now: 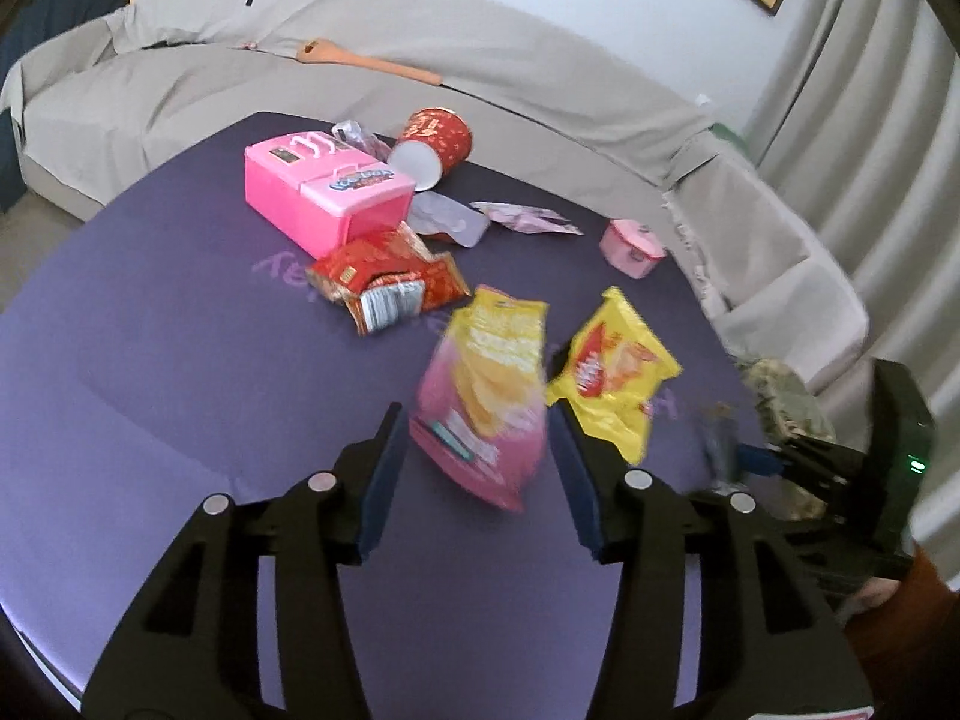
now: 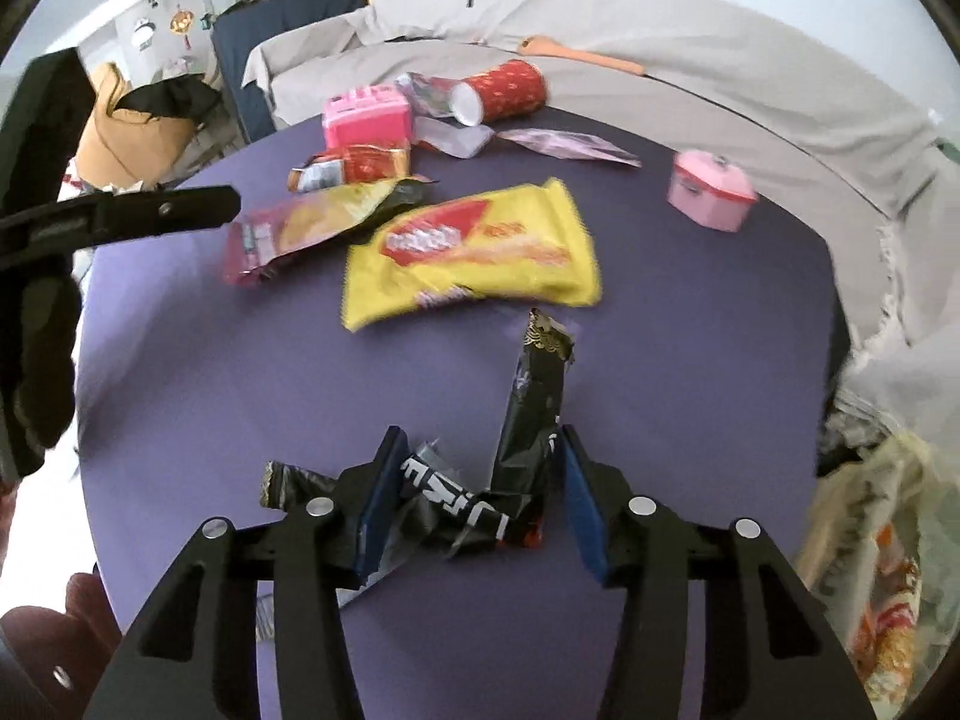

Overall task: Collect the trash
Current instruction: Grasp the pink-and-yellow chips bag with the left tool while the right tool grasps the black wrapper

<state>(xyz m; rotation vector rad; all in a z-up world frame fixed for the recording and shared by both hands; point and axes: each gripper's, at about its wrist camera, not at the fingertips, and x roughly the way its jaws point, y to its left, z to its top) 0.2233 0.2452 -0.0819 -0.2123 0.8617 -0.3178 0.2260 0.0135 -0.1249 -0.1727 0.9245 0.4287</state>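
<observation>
- Two grippers are working over the purple worktop (image 2: 690, 360), and several pieces of trash are lying scattered on it.
- The right gripper (image 2: 477, 483) is standing partly open around a crumpled black wrapper (image 2: 480, 510); whether the blue pads are pressing it I cannot tell, since a gap is showing on the right side.
- That black wrapper is bending in two: one limb is running toward 9 o'clock past the left finger, the other is rising toward 12 o'clock, so its bulk is sitting right between the fingers.
- The left gripper (image 1: 477, 450) is hanging wide open and is holding nothing, with the pink chip bag (image 1: 486, 396) lying between its fingertips and just ahead.
- The pink chip bag's long axis is running from about 12 to 6 o'clock in the left wrist view, roughly in line with the fingers, so closing would be squeezing it across its narrow width.
- The yellow chip bag (image 1: 615, 372) is lying just beside it at 1 o'clock, close to the right finger; I judge the left gripper is the nearer one for both bags.
- Farther off at 11 o'clock, the red snack packet (image 1: 390, 285), pink toy box (image 1: 324, 192) and tipped red cup (image 1: 435, 144) are waiting.
- A small pink case (image 2: 711, 189) is sitting well apart at 1 o'clock from the right gripper.
</observation>
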